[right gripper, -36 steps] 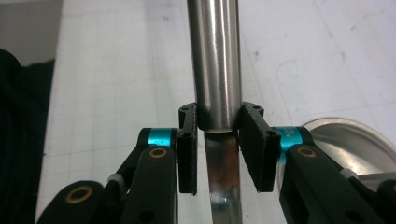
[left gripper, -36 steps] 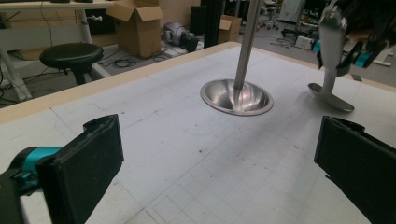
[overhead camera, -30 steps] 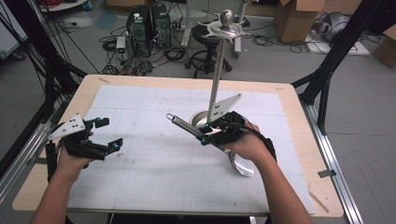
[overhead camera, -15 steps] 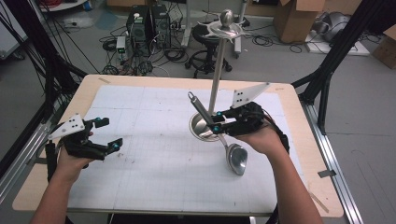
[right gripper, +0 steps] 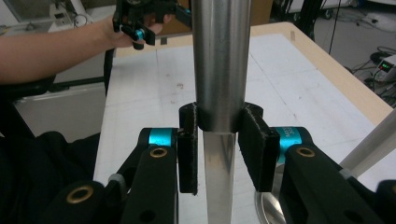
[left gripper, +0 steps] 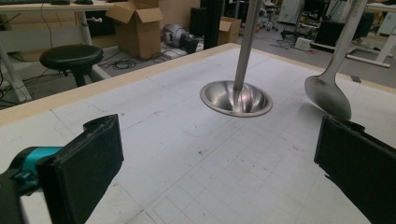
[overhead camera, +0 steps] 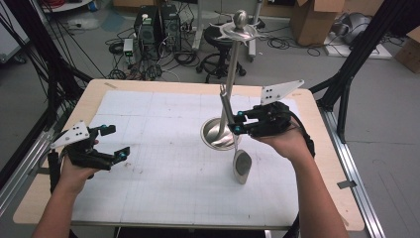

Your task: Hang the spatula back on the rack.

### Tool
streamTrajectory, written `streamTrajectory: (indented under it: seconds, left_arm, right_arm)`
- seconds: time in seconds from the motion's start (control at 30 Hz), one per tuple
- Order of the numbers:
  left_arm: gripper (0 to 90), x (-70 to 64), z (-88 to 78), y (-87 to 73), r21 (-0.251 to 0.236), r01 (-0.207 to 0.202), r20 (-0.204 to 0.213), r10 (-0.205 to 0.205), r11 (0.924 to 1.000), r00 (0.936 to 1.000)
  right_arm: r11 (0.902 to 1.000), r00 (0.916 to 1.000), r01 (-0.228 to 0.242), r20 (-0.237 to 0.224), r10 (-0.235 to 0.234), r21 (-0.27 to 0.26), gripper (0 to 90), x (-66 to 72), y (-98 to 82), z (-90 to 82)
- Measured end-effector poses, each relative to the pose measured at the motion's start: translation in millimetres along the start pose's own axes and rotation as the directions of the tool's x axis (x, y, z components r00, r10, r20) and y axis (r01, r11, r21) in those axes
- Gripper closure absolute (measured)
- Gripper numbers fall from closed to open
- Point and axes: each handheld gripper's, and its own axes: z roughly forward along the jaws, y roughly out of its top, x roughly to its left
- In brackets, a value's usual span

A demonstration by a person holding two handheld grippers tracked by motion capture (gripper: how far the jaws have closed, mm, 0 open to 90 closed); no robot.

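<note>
A long steel spoon [overhead camera: 241, 164] hangs nearly upright with its bowl low over the white mat, right of a metal stand's round base [overhead camera: 214, 135]. My right gripper [overhead camera: 237, 122] is shut on the spoon's handle [right gripper: 218, 70], close to the stand's pole [overhead camera: 232, 64]. In the right gripper view both pads squeeze the thick handle. At the table's left my left gripper [overhead camera: 115, 143] hovers open, nothing between its jaws. The left gripper [left gripper: 219, 154] view looks across the mat to the base [left gripper: 236, 98] and the spoon [left gripper: 327, 93].
The stand's pole ends in a knobbed, disc-like top [overhead camera: 240, 27] high above the table. The white gridded mat [overhead camera: 163, 188] covers most of the wooden tabletop [overhead camera: 327, 163]. Stools, boxes and cables lie on the floor beyond the far edge.
My right gripper has risen and swung to the right with the spoon, tipping its handle from slanted left to nearly upright beside the pole. The left gripper has stayed put.
</note>
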Motion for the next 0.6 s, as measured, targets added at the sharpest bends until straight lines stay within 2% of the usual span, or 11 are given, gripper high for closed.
streamTrajectory:
  seconds: [0.27, 0.37, 0.6]
  left_arm:
    - [1.7, 0.1, 0.1, -0.2, 0.001, 0.0, -0.001, 0.0, 1.0, 1.0]
    - [1.7, 0.1, 0.2, -0.2, 0.001, -0.001, 0.0, 0.001, 1.0, 1.0]
    - [1.7, 0.1, 0.1, -0.5, 0.002, 0.001, 0.001, -0.001, 1.0, 1.0]
  right_arm:
    - [0.9992, 0.9998, -0.016, 0.006, 0.017, -0.035, 69.6, -3.5, 4.5, -11.5]
    - [0.9988, 0.9998, -0.014, 0.017, 0.015, -0.046, 69.7, -5.3, 8.3, -15.6]
    - [0.9971, 0.9983, -0.04, 0.04, 0.043, -0.065, 69.7, -11.3, 13.0, -28.1]
